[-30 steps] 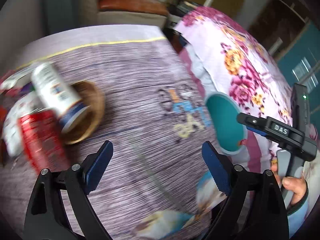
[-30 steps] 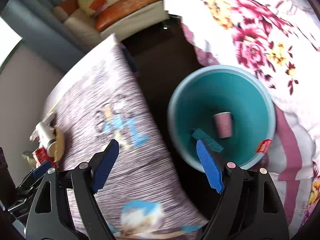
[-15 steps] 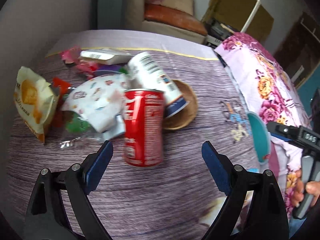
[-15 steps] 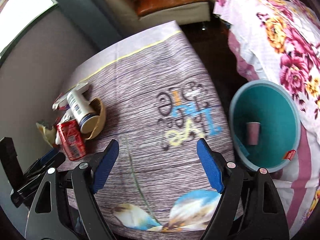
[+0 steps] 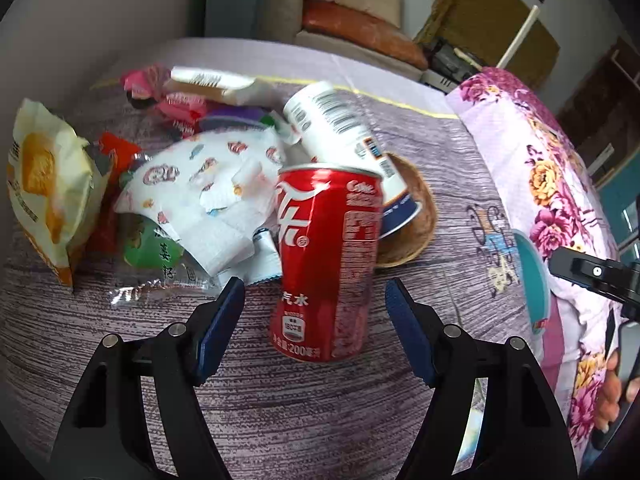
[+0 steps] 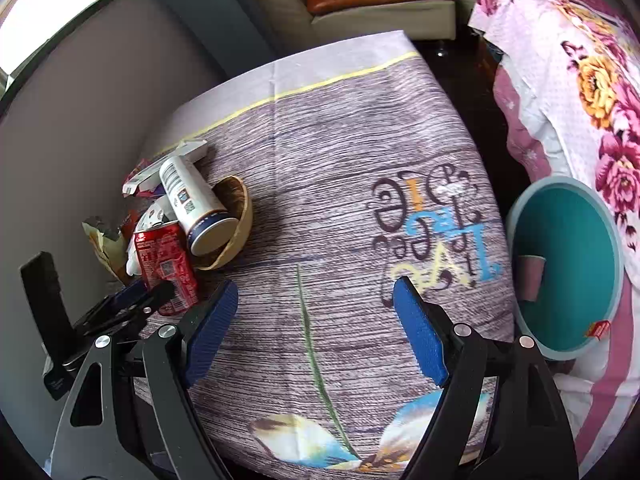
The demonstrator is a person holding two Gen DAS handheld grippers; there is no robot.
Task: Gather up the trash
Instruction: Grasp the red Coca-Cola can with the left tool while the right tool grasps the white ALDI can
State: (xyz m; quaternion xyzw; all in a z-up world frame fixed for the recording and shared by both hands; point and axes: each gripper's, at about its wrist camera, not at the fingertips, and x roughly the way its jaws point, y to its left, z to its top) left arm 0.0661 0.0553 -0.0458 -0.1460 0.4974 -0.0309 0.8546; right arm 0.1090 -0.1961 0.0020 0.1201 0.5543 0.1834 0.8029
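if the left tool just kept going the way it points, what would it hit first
Most likely the upright red soda can, which stands centred just ahead of the left tool. Its jaws are closing with nothing between them yet. Depth is hard to judge through the fisheye.

Teal bin (image 5: 530, 276) mostly hidden behind table edge; white cup (image 5: 340, 136) barcode blurred; wrappers under tissue (image 5: 208, 196) half-buried.

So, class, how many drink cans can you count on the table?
1: a red can stands upright on the table in front of the pile of wrappers. The white tub behind it is no can. More could be hidden under the wrappers.
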